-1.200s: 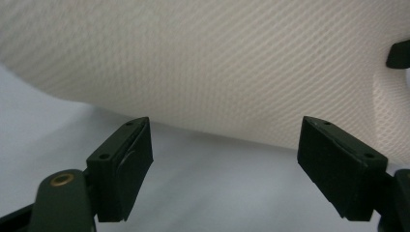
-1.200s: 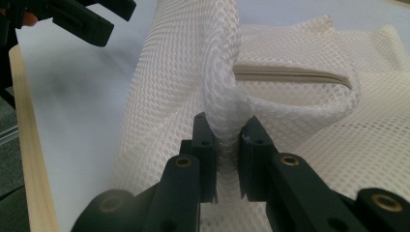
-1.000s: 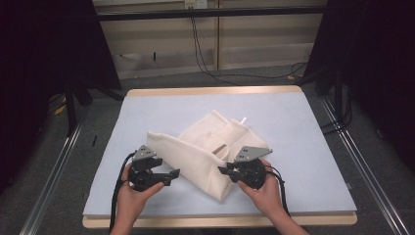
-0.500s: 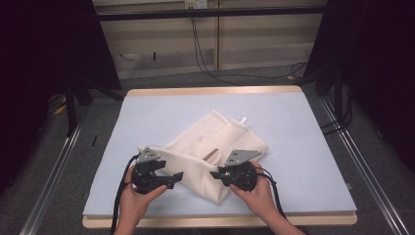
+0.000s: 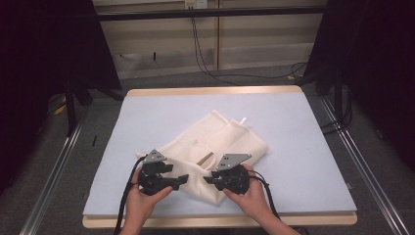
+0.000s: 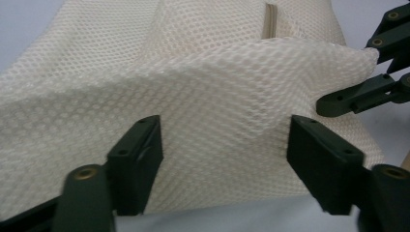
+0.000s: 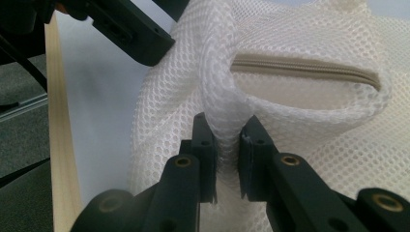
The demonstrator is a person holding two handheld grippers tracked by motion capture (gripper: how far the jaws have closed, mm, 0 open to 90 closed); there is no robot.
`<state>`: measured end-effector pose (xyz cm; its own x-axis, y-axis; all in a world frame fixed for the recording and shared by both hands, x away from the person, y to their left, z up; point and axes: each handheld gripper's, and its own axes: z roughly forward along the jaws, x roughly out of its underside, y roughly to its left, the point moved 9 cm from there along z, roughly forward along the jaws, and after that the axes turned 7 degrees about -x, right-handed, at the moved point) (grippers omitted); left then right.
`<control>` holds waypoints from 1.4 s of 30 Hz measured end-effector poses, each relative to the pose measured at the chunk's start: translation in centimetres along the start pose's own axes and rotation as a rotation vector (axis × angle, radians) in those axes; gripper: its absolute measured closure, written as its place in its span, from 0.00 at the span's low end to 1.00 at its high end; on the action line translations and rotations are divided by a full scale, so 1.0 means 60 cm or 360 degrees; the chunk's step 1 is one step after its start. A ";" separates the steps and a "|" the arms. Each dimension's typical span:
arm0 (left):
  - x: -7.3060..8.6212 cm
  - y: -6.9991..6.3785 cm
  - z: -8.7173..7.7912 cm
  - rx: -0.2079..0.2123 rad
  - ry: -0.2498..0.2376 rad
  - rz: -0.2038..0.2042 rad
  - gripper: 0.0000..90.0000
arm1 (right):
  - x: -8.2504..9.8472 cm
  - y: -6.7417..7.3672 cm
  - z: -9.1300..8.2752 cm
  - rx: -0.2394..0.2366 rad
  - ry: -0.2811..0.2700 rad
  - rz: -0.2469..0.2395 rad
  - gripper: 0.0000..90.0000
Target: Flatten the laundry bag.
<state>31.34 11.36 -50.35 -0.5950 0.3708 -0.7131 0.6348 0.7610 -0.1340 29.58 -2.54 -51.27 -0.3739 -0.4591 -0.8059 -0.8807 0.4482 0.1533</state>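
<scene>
High view: mesh bag at frame centre on table. Folding underway. Right gripper pinches bag fold. Left gripper wide, jaws just closing, mesh between, unpinched. Next: left clamps edge.

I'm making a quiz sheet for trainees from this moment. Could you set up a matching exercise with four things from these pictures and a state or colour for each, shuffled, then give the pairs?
Things:
1. left gripper
2. right gripper
3. mesh bag
4. zipper

States or colours:
A. cream-white, lying partly folded on the pale blue table cover
B. jaws pinched on a fold of mesh
C. beige, zipped closed
D. jaws spread wide, pads not pressing on the mesh between them

Pairs: 1-D, 2-B, 3-A, 4-C
</scene>
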 end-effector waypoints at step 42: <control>0.022 0.032 -0.015 0.0023 0.0025 -0.0071 0.93 | 0.094 -0.105 -0.107 0.0379 0.0265 0.0314 0.36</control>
<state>31.32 13.78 -50.89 -0.6304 0.3450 -0.6954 0.6144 0.7692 -0.1754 31.18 -12.89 -53.09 -0.5897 -0.4556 -0.6668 -0.7015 0.6981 0.1434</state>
